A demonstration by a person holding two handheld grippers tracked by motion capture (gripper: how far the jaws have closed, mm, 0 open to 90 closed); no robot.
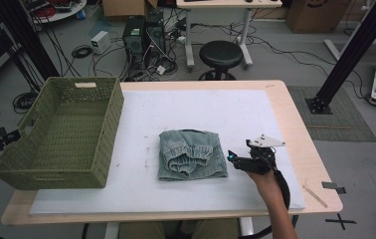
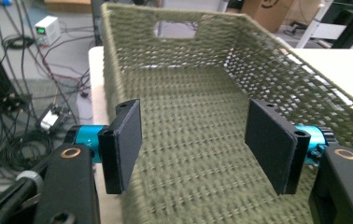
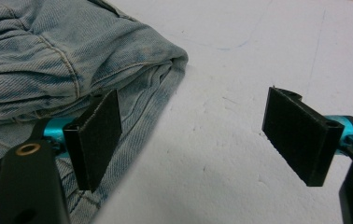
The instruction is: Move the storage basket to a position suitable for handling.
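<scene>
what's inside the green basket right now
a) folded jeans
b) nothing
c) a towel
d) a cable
b: the basket shows only its bare woven floor in the high view and the left gripper view, while the folded jeans lie on the white mat beside it.

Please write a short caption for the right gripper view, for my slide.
Open right gripper low over the white table cover, one jaw at the edge of the folded, faded denim garment.

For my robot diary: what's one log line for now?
left gripper: open by basket | right gripper: open beside folded jeans
</scene>
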